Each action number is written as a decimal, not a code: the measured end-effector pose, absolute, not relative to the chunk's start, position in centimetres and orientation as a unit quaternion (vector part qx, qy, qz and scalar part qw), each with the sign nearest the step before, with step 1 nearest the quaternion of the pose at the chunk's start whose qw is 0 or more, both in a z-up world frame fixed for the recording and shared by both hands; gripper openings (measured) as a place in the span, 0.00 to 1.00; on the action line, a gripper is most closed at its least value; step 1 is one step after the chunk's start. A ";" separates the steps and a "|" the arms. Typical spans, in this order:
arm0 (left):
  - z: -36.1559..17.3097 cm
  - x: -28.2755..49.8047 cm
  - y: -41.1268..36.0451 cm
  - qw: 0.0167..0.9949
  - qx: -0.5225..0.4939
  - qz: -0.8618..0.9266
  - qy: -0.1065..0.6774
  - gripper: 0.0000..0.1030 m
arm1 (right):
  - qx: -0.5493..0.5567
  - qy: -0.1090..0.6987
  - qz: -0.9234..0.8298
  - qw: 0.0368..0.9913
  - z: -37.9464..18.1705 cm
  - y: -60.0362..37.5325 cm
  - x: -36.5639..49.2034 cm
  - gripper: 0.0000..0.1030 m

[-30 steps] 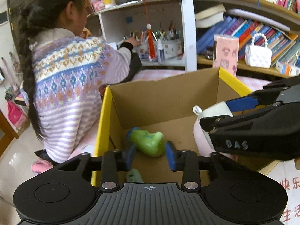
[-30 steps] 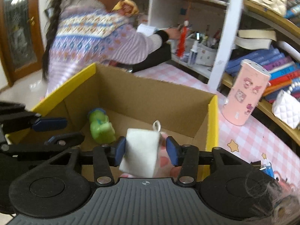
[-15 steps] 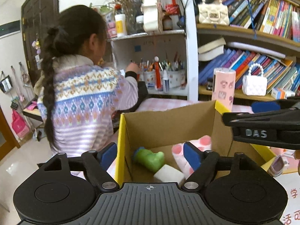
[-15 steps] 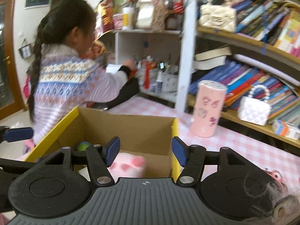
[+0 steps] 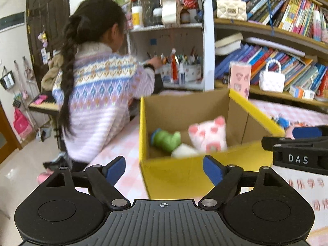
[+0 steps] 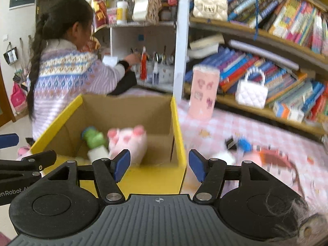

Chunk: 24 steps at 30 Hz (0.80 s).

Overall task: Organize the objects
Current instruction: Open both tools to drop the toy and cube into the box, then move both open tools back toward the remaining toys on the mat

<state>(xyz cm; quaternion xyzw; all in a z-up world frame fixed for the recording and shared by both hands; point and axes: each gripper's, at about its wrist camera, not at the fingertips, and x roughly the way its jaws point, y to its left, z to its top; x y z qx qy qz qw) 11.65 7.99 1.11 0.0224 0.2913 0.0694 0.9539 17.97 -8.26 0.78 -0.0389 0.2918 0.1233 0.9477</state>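
We are looking over both tools at the yellow-edged cardboard box (image 5: 205, 176), which stands on the pink checked table (image 6: 225, 123). The left tool (image 5: 164, 169) hangs just short of the box's near wall, its jaws spreading apart with nothing between the blue pads. The right tool (image 6: 159, 165) sits at the box's near right corner, jaws also opening and gripping nothing. Inside the box we see the green toy (image 5: 167, 140) lying toward the left wall, the pink spotted plush (image 5: 208, 135) leaning beside it nearer the middle, and a white block (image 5: 183, 150) low against the near wall, touching both. Behind the box, a pink patterned tin (image 6: 203, 91) stands upright on the table. To the right of the box a scatter of small things lies on the cloth, too blurred to name. Left of the box, a person in a patterned sweater (image 5: 98, 94) reaches toward the pen pots (image 5: 184, 71) on the shelf behind.
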 end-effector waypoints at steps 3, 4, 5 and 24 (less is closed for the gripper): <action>0.1 9.9 8.1 0.947 0.021 0.072 0.313 0.84 | -0.036 0.323 0.117 0.938 -0.6 -8.1 16.3 0.60; -0.2 9.4 8.1 0.945 0.020 0.072 0.319 0.84 | -0.036 0.332 0.116 0.936 -1.1 -8.0 15.7 0.60; -0.5 8.8 8.2 0.943 0.019 0.072 0.324 0.84 | -0.035 0.339 0.115 0.933 -1.4 -8.0 15.2 0.60; -2.5 1.2 8.2 0.929 0.021 0.050 0.366 0.86 | -0.046 0.370 0.097 0.923 -3.8 -7.7 5.1 0.68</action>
